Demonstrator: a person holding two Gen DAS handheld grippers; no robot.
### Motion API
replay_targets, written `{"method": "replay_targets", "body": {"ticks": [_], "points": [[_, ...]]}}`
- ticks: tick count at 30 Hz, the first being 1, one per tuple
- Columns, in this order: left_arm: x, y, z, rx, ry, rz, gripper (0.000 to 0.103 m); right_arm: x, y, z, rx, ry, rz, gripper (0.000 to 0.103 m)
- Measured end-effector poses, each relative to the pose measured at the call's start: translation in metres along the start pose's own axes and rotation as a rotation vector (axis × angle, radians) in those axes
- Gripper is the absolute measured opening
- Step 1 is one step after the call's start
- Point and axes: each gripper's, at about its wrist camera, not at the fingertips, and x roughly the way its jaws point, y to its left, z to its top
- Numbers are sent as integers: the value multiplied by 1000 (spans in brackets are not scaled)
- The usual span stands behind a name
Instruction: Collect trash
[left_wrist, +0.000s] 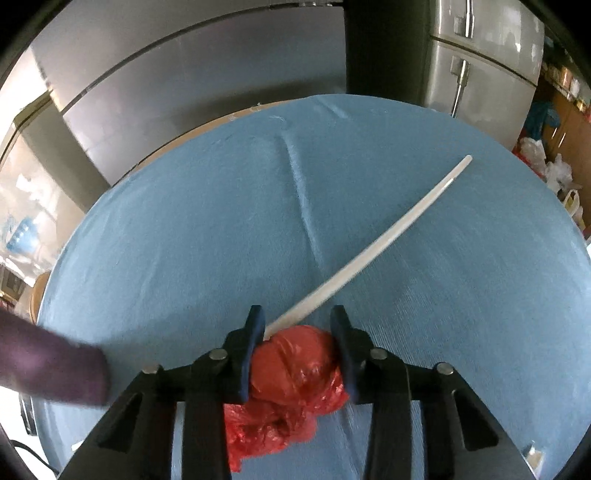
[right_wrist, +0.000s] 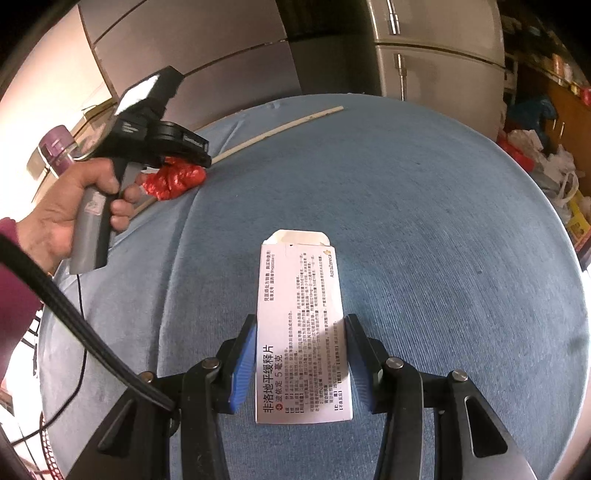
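Note:
A crumpled red plastic bag sits between the fingers of my left gripper, and both pads press on its sides. A long white stick lies on the blue tablecloth, with its near end under the bag by the left finger. The right wrist view shows the left gripper in a hand at the far left, over the red bag and the stick. My right gripper is shut on a white medicine box with printed text, open flap pointing away.
A purple bottle stands at the left table edge, close to the left gripper. Grey cabinets and a fridge lie behind the round table. Plastic bags are heaped on the floor at the right. A black cable trails down the left side.

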Motion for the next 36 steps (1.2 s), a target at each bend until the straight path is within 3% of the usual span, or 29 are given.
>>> {"method": "replay_targets", "body": {"ticks": [9, 16, 25, 26, 30, 32, 34, 36], "points": [[-59, 7, -70, -34, 42, -35, 35, -10, -8, -6, -3, 19, 40, 48], [-105, 13, -147, -94, 78, -70, 36, -35, -6, -40, -21, 47, 42, 48], [-153, -3, -240, -77, 73, -116, 37, -75, -6, -94, -35, 67, -20, 48], [-155, -2, -246, -78, 79, -126, 38, -78, -6, -98, -40, 65, -31, 48], [-171, 8, -269, -64, 48, -146, 63, -87, 0, -110, -59, 63, -68, 50], [-179, 17, -275, -79, 24, -183, 68, -89, -1, -111, -42, 68, -65, 52], [-186, 29, -283, -97, 3, -233, 75, -88, -1, -108, -27, 78, -52, 65], [-186, 32, -289, -91, -5, -258, 78, -87, -2, -107, -12, 89, -66, 67]]}}
